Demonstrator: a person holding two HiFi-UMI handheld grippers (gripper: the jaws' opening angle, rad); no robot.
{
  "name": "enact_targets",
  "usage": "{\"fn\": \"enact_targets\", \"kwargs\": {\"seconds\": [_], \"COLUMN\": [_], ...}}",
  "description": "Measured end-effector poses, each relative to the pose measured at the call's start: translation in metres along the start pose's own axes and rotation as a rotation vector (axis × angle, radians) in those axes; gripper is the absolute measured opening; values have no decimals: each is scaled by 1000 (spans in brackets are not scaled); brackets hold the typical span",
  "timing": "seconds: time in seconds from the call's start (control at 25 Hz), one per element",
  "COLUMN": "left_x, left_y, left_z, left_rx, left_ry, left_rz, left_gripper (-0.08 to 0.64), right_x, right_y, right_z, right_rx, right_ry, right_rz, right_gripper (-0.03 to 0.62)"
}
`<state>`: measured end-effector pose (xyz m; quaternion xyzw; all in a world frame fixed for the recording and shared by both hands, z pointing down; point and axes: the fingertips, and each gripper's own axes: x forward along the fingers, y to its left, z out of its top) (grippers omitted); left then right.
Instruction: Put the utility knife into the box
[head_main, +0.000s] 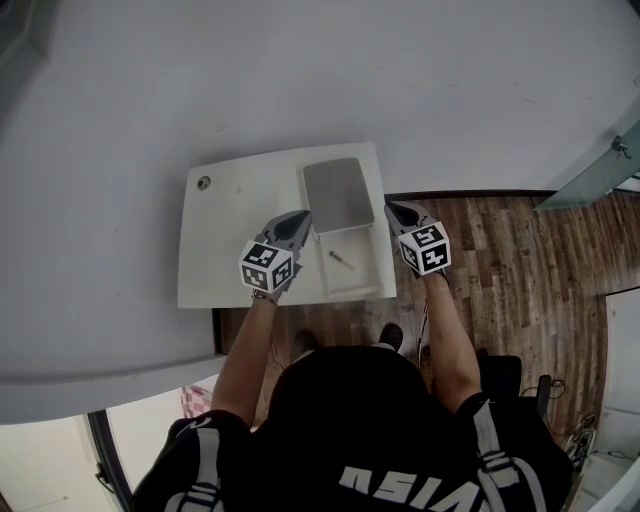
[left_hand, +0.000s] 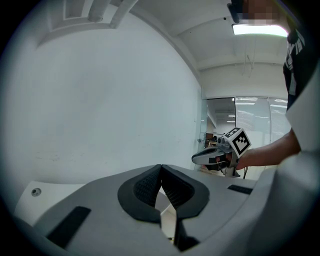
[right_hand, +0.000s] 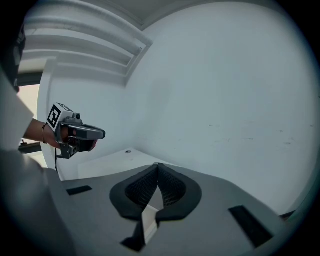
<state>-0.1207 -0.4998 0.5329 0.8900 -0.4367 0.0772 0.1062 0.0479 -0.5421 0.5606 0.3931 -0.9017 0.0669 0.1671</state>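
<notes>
White table (head_main: 230, 250) carries an open box (head_main: 378, 268), and the knife (head_main: 340, 260) lies inside it on the pale floor of the tray, slanted, a little nearer the person than the grey lid (head_main: 336, 192) that sits at the box's far end. The left gripper (head_main: 303, 215) hangs just beside the box's left edge, with its tips near the lid's near corner. The right gripper (head_main: 392, 210) hangs just beside the right edge of the table, over the floor's margin. The knife sits between the two, touched by neither. Each gripper's own view shows its dark ribbed pads meeting at the tips with nothing between them; only a sliver of white box shows through the gap lower down. A small round metal fitting (head_main: 204, 182) sits at the table's far left corner. The table stands against a plain pale wall (head_main: 300, 70). Dark wood floor (head_main: 520, 260) runs to the right, where a glass panel (head_main: 600, 165) stands.
</notes>
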Motion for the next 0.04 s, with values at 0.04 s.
{"fn": "enact_targets", "kwargs": {"seconds": [0.04], "left_x": [0], "left_y": [1], "left_z": [-1], "left_rx": [0], "left_ry": [2], "left_rz": [0], "left_gripper": [26], "right_x": [1], "right_y": [0], "right_z": [-1], "right_rx": [-2], "right_ry": [3], "right_rz": [2], "right_gripper": [15]}}
